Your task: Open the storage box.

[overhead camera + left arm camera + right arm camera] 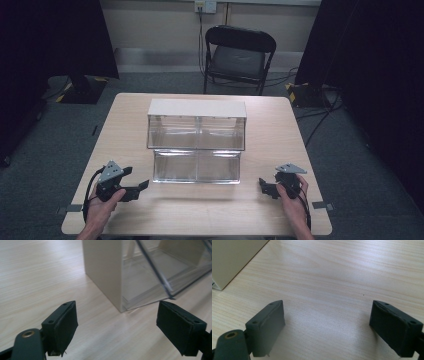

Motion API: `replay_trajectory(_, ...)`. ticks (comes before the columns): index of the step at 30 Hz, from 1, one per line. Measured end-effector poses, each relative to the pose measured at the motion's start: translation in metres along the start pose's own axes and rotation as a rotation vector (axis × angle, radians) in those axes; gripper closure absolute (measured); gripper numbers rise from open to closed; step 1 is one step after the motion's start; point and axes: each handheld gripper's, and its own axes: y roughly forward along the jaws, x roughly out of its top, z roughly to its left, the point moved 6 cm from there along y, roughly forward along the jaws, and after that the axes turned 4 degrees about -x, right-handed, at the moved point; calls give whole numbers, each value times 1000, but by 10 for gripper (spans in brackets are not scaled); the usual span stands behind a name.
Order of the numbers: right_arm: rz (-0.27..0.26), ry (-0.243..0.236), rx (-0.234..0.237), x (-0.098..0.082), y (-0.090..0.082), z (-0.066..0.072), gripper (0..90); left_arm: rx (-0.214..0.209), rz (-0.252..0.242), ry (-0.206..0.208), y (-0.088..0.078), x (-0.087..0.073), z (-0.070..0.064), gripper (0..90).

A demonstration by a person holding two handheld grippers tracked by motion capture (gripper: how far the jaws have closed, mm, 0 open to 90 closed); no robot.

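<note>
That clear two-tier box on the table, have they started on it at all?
It seems not. The clear box stands shut and empty in the high view. Nothing is in hand: the left hand-held gripper and right hand-held gripper wait open on either side, touching nothing. Any work on it looks still to come.

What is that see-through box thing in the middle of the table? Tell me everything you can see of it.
The clear plastic two-tier bin stands upright at the middle of the light wooden table. It has a flat cream top and cream side walls, with a transparent sloped front. The lower tier steps forward of the upper; each tier looks split into two compartments, which appear empty. It rests on the table, and the tongs do not touch it.
</note>
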Motion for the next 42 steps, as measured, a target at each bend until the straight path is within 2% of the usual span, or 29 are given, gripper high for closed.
replay_trajectory(8,0,0,0,0,0,0,119,-25,0,30,3,2,-8,164)
replay_trajectory(14,0,0,0,0,0,0,119,-47,-12,26,6,3,-15,164)
replay_trajectory(15,0,0,0,0,0,0,119,-48,-9,46,7,4,-15,164)
replay_trajectory(21,0,0,0,0,0,0,119,-61,21,69,18,3,-20,161)
replay_trajectory(29,0,0,0,0,0,0,119,-59,35,73,26,4,-22,162)
replay_trajectory(31,0,0,0,0,0,0,119,-47,31,90,29,6,-21,166)
replay_trajectory(33,0,0,0,0,0,0,119,-41,25,83,29,6,-21,169)
replay_trajectory(35,0,1,0,0,0,0,119,-43,22,79,30,7,-21,167)
replay_trajectory(38,0,0,0,0,0,0,119,-39,19,100,32,7,-21,159)
replay_trajectory(42,0,0,0,0,0,0,119,-50,12,95,32,8,-22,157)
